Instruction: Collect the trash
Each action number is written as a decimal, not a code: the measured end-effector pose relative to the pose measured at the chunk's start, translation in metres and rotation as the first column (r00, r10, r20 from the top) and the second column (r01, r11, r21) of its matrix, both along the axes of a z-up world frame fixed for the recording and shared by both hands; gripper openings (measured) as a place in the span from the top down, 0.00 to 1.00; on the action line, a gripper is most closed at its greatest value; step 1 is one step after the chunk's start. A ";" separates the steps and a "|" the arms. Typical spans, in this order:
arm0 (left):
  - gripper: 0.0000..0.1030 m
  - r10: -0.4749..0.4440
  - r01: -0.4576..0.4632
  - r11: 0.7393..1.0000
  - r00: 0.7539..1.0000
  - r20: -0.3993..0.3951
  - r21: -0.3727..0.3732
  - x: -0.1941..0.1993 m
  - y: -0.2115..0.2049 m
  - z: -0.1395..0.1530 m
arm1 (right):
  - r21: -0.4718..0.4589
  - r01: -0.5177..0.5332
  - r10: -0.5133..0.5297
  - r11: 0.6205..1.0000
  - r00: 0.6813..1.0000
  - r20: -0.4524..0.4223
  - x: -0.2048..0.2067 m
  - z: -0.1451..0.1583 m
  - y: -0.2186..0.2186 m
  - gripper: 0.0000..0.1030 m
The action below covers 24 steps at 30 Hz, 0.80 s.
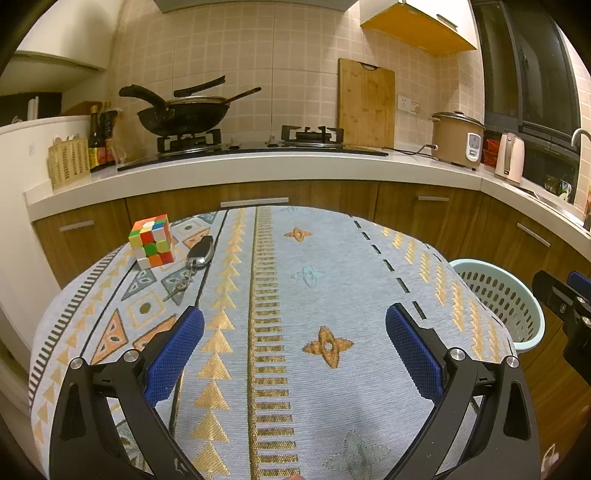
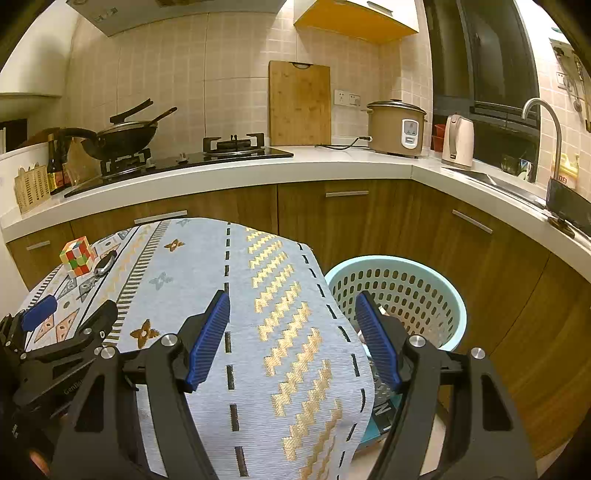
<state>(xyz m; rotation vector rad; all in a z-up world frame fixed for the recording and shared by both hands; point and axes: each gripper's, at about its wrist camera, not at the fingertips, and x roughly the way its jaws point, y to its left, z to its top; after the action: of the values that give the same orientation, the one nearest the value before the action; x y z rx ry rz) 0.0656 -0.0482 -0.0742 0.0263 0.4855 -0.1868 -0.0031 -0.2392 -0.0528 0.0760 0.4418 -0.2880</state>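
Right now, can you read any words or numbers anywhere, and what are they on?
"Gen…": cut-off lettering on the left gripper.
"N": large letter on packaging below the table edge; rest hidden.
Soy sauce bottle label: too blurred.
Rice cooker panel: too small.
Range hood markings: unreadable.

The tablecloth [image 1: 317, 302] is light blue with gold triangles, gold stripes, black dashes and orange flower shapes. The Rubik's cube [image 1: 152, 242] has red, green, yellow, orange and white squares. The laundry basket [image 2: 448, 295] is pale blue-green with holes, and both grippers' pads [image 2: 208, 341] are dark blue on black.
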 end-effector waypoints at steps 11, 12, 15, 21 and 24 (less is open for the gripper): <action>0.07 -0.002 0.002 1.000 1.000 0.004 0.002 0.001 0.000 0.000 | 0.011 -0.010 0.010 1.000 1.000 0.000 -0.001 -0.001 -0.002 0.35; 0.07 -0.001 0.001 1.000 1.000 0.004 0.000 0.000 0.000 -0.001 | 0.012 -0.010 0.010 1.000 1.000 0.000 0.000 0.000 -0.002 0.35; 0.07 -0.002 0.002 1.000 1.000 0.005 0.001 0.000 0.000 -0.001 | 0.006 -0.009 0.009 1.000 1.000 0.001 0.000 0.001 0.000 0.35; 0.07 -0.003 0.002 1.000 1.000 0.022 0.010 -0.006 -0.004 0.001 | -0.006 -0.008 0.008 1.000 1.000 0.013 -0.005 0.005 0.003 0.35; 0.07 0.001 -0.002 1.000 1.000 0.023 0.010 -0.006 -0.004 0.001 | 0.000 -0.008 0.008 1.000 1.000 0.011 -0.004 0.004 0.001 0.35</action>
<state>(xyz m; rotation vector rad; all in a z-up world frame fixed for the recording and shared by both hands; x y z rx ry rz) 0.0598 -0.0523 -0.0728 0.0383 0.4633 -0.1824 -0.0075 -0.2380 -0.0489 0.0761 0.4310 -0.2799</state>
